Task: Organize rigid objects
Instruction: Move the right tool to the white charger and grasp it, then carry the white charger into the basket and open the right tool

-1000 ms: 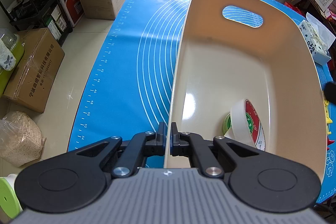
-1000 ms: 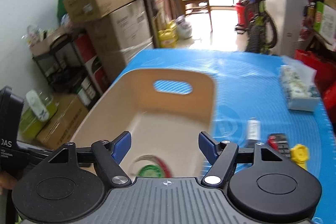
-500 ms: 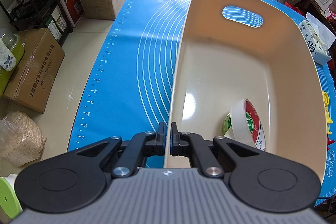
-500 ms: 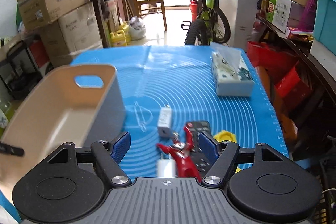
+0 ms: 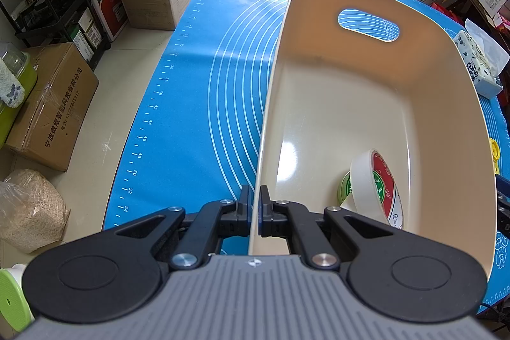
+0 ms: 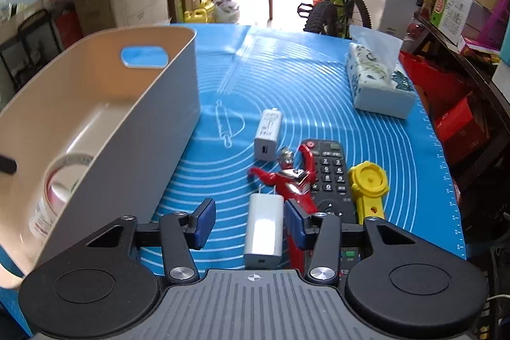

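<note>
Presently the left gripper [image 5: 255, 206] is seen with its jaws clamped together on the near rim of the cream bin [image 5: 366, 104], the thin wall pinched between the pads. The bin stands on the blue mat [image 5: 204, 104] covering the desk, its handle cut-out at the far end. Inside it, near the gripper, a roll of white tape [image 5: 376, 187] is propped on edge, with a green roll [image 5: 344, 185] partly hidden behind it.

From the right wrist view, the right gripper [image 6: 248, 220] is held low over the mat beside the bin's outer wall. Its jaws are closing, with a white charger [image 6: 264, 228] lying between them; the right pad is just beside the charger, the left pad apart from it, so nothing is gripped. A red toy figure [image 6: 287, 177] lies just right of the charger, overlapping a black remote [image 6: 331, 171]. A yellow plastic piece [image 6: 369, 184] is noted beside the remote, a second white charger [image 6: 269, 134] farther out, and a tissue box [image 6: 379, 82] well apart near the far right edge.
</note>
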`<act>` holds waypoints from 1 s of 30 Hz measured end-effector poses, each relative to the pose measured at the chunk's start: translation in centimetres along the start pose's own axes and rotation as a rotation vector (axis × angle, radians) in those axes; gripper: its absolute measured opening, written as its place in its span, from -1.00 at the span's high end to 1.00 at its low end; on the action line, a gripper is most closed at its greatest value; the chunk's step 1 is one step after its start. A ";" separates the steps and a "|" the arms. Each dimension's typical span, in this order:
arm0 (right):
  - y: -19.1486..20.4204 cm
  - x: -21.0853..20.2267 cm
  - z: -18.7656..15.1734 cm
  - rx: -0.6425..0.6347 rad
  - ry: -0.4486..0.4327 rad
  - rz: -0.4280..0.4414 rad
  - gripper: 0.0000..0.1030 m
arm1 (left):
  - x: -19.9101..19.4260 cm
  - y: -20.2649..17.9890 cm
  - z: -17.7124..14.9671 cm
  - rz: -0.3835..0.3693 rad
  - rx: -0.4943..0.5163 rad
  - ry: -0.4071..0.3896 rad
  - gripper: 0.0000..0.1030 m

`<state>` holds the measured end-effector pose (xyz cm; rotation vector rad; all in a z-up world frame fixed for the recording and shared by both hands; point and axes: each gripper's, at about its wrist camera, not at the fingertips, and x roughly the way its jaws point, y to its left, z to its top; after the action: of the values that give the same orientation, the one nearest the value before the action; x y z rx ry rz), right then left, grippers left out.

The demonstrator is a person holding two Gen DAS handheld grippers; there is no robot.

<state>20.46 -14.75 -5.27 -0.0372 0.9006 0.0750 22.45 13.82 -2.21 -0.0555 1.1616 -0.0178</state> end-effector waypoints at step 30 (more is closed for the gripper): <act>0.3 1.5 -0.6 0.055 -0.008 -0.057 0.30 | -0.1 0.4 0.0 0.002 -0.001 0.001 0.90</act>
<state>20.92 -14.44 -6.81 -0.0113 0.8929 -0.0033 22.44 14.18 -2.15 -0.0554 1.1625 -0.0151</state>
